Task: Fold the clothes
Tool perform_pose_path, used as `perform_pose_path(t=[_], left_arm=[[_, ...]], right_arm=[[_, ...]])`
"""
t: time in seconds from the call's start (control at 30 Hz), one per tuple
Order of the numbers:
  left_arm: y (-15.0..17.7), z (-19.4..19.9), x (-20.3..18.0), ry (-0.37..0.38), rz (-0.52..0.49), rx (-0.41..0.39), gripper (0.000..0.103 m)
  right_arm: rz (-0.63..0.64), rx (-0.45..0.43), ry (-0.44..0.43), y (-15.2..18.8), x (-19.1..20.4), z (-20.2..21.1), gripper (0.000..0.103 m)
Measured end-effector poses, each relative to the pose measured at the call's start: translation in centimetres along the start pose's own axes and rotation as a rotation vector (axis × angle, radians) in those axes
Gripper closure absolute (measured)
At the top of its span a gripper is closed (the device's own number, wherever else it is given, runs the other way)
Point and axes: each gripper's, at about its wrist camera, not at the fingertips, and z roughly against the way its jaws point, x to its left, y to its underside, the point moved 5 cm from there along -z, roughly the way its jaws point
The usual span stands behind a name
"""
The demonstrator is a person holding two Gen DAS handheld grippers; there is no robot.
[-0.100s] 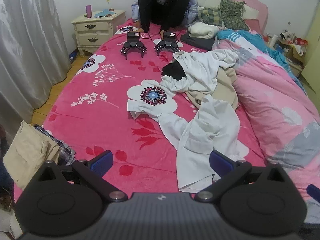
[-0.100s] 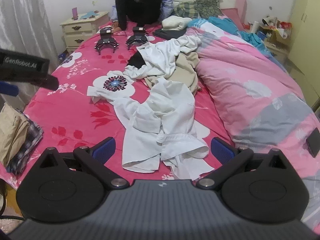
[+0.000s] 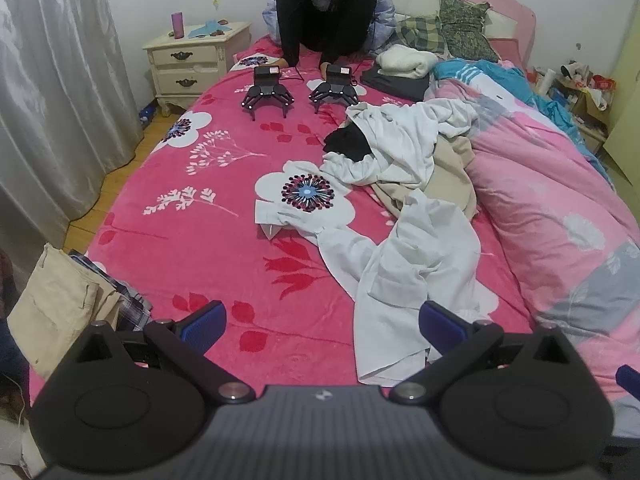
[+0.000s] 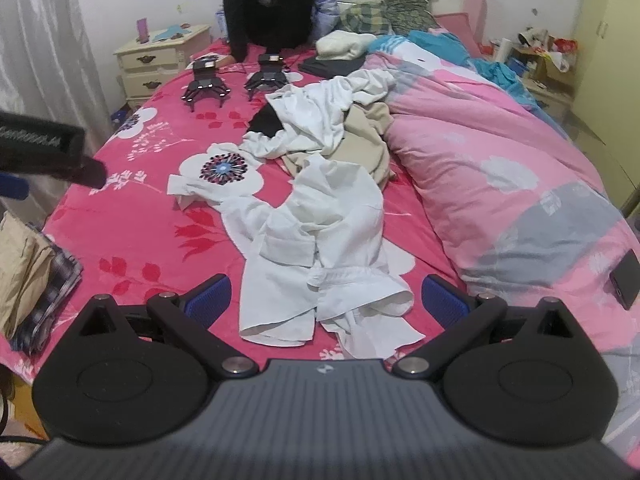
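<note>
Both my left gripper (image 3: 322, 326) and right gripper (image 4: 326, 296) hang spread and empty; the crumpled white shirt (image 4: 320, 240) lies ahead between the right jaws, looks light and limp, so I'd pinch its near hem.

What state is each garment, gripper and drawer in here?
Left gripper: open, empty.
Right gripper: open, empty.
White shirt: crumpled, unfolded on the bed.
Clothes pile: heaped, unfolded.
Beige trousers: folded at the bed edge.
Nightstand drawers: both shut.
</note>
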Motion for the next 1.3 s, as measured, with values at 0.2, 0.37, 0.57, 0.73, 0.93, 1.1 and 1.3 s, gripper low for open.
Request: perform_pose_path(t=[0.2,0.37,0.57,0.73,0.93,1.1,1.3], left_arm=[[0.3,0.0,-0.3,0.016,0.003,-0.022,0.0],[-0.2,-0.1,0.3,-0.003,0.014,-0.04,0.0],[-1.0,-1.0,0.9,-0.017,0.014,-0.011,0.0],[-1.1,-1.3,1.0,-0.017,0.002,-0.01,0.0],[-1.2,-1.7,0.9,-0.02,-0.007,-0.011,0.0],[-1.1,-1.9,1.0,-0.016,-0.008,-0.007,0.0],[-1.0,-2.0,1.1,-0.019,-0.007,-0.003,0.0]], right_arm=[[0.001,0.012,-0.013,-0.1,0.9,-0.6,0.001],[0.03,0.009,-0.02,-0.5,0.6,-0.8,0.001],[0.078,0.005,-0.021,-1.2,0.7,-1.3,0.001],[0.093,0.001,-0.019,-1.8,0.5,-1.4,0.001],[0.096,-0.003,-0.011,-2.2,0.2,-1.6,0.001],[0.103,0.004,-0.006,-1.8,0.9,-1.6,0.001],[0.099,0.008,-0.004,-1.6,1.6,-1.9,0.001]])
